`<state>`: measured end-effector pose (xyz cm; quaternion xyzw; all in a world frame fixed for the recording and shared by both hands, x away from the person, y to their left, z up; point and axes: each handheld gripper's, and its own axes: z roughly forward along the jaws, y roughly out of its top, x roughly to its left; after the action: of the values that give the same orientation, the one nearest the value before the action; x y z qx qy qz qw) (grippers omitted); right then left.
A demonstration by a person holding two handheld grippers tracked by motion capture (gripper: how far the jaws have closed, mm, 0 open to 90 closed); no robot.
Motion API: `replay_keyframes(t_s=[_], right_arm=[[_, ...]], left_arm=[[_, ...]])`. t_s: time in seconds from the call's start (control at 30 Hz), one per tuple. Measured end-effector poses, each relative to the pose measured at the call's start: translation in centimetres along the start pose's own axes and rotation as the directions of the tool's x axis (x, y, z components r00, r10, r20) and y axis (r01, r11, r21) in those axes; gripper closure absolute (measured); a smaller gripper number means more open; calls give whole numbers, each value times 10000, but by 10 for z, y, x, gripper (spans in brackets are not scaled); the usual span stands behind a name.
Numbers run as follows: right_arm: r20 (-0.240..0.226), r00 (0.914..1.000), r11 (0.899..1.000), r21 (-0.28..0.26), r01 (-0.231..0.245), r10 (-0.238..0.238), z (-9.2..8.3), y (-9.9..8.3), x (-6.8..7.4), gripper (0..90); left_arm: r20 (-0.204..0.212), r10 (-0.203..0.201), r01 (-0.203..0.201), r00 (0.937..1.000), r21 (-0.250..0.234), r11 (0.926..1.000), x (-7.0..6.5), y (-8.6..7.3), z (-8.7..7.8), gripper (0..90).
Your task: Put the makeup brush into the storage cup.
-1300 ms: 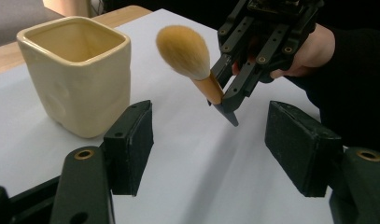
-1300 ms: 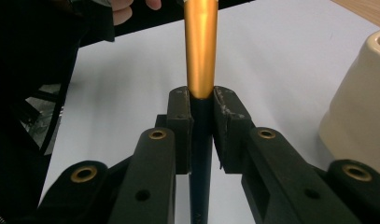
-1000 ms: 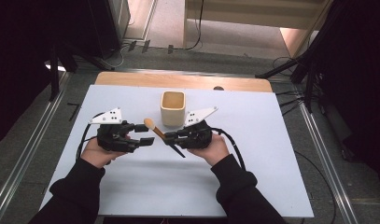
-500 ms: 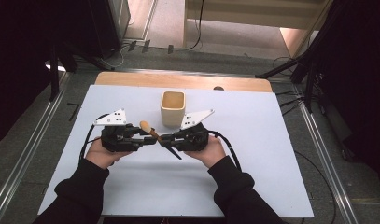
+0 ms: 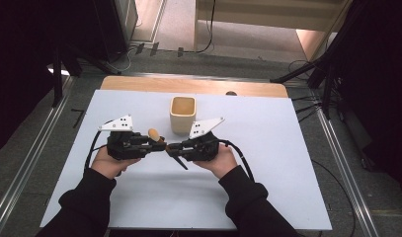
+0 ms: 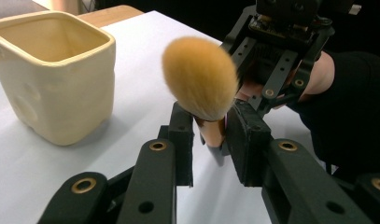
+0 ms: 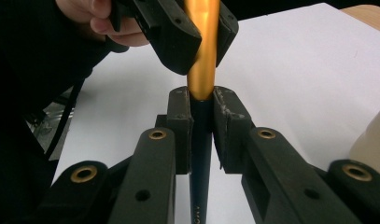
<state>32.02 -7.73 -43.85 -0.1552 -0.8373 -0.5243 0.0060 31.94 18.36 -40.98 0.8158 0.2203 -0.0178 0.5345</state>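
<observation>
Both claws meet over the near-middle of the bench (image 5: 287, 163), tips facing each other, with a makeup brush (image 5: 159, 140) bridged between them.

Right claw (image 5: 173, 148): clamped on the brush's dark handle. In the right gripper view the pads sit flush on both sides of the handle (image 7: 200, 140), right where the black section meets the gold ferrule (image 7: 201, 56).

Left claw (image 5: 159, 143): I've just been closing its jaws, and the brush is between them. In the left gripper view the copper neck (image 6: 211, 131) sits just under the bristle head (image 6: 200, 77), between the two pads. The right-hand pad looks to be against it; on the other side I can't tell whether there's contact or a sliver of gap. Reading it as gripping the neck.

Brush is off the bench, held in the air at an angle: bristle end up toward the left claw, handle tail sticking down past the right claw toward me (image 5: 182, 164).

Cream square cup (image 5: 182, 114) stands upright on the bench just behind the claws, mouth open upward, apart from the brush. In the left gripper view it sits off to the left of the bristles (image 6: 52, 70).

Both hands (image 5: 109, 160) grip their gripper bodies, dark sleeves coming in from the near edge.
</observation>
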Motion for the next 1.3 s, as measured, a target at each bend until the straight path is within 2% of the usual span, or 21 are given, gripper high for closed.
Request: replay_keyframes(t_s=[0.13, 0.33, 0.6, 0.67, 0.73, 0.97, 1.13, 1.3], right_arm=[[-19, 9999, 9999, 126, 105, -104, 3, -1, 1, 791], [57, 9998, 9997, 122, 194, -194, 4, -1, 1, 790], [147, 9998, 10000, 25, 97, -97, 5, 0, 1, 772], [194, 9998, 10000, -53, 71, -70, 4, 0, 1, 721], [322, 9993, 9998, -40, 202, -201, 5, 1, 3, 693], [390, 9991, 9999, -16, 154, -154, 2, 1, 5, 481], [543, 9983, 9993, -294, 243, -226, -8, -4, 8, 404], [908, 9954, 9993, -169, 331, -314, -21, -13, 7, 372]], left_arm=[[20, -79, 79, 10000, 108, 9999, 0, 0, 1, 747], [157, -528, 526, 9985, 133, 9985, 1, 1, 1, 776], [38, -678, 677, 9977, 131, 9976, 1, 2, 0, 783], [-16, -624, 624, 9980, 157, 9979, 0, 3, -1, 784], [109, -659, 658, 9978, 129, 9978, 0, 3, -1, 784], [-143, -633, 632, 9979, -82, 9980, 0, 5, -10, 784], [-375, -656, 651, 9971, -146, 9978, 2, 5, -20, 784], [-579, -758, 747, 9954, -212, 9970, 6, 5, -29, 784]])
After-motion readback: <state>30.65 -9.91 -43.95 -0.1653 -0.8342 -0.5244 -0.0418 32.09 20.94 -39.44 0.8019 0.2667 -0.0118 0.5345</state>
